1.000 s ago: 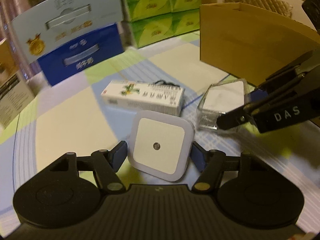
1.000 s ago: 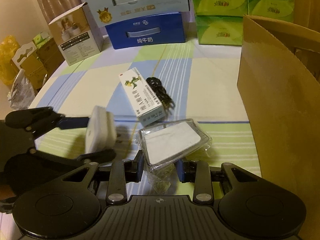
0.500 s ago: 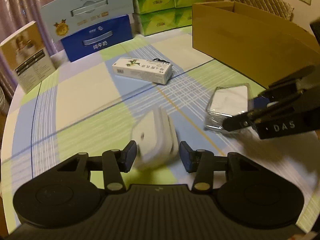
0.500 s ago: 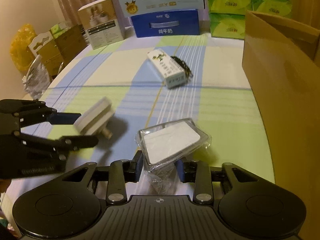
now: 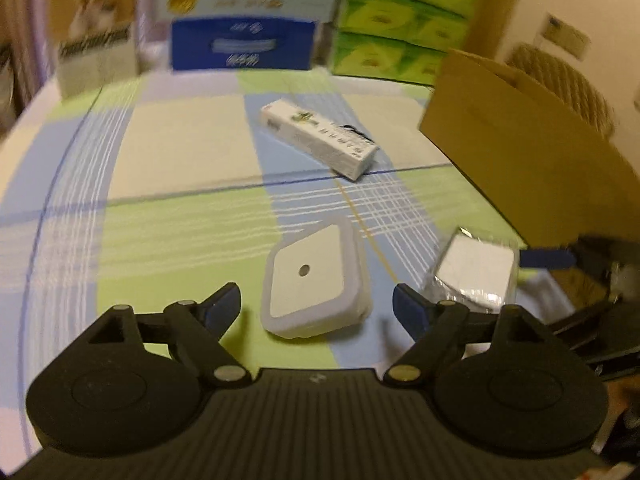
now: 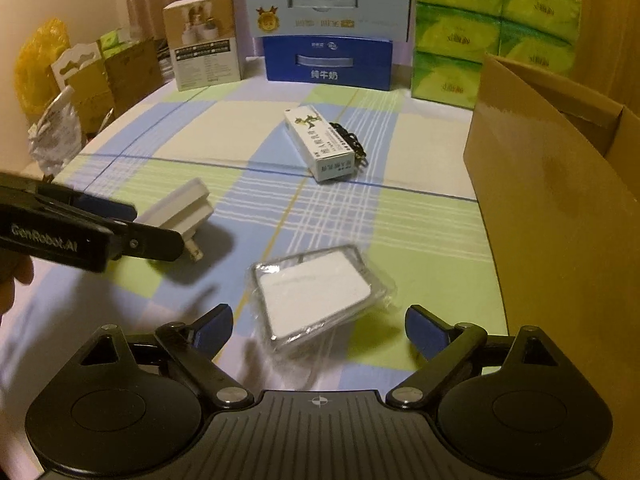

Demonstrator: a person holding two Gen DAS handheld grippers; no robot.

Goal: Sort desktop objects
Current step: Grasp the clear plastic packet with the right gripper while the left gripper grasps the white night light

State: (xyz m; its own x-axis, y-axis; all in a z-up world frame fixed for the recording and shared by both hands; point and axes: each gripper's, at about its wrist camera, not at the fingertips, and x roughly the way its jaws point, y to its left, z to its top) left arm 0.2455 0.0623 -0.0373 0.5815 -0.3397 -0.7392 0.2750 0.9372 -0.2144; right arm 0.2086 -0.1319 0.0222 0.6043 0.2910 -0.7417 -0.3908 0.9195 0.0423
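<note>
Released both things half a second after pinching; left gripper [image 5: 317,306] spread wide, night light [image 5: 316,280] lying free on cloth [image 5: 180,152]; right gripper [image 6: 319,330] spread too, wrapped pack [image 6: 316,294] between jaws, untouched; cardboard box [image 6: 552,184] apparently not yet used.

We see a tablecloth [image 6: 192,132] checked in pale blue, light green and cream, crossed by thin white and dark blue lines. On it lie a square white plastic night-light plug [image 5: 312,280] with a small dark dot at its centre, a white pad in clear wrapping [image 6: 320,296], and a long white carton with green print [image 6: 320,144]. The tall cardboard box [image 6: 560,200] is plain brown. Our gripper fingertips [image 5: 222,304] are dark blue on black arms.
</note>
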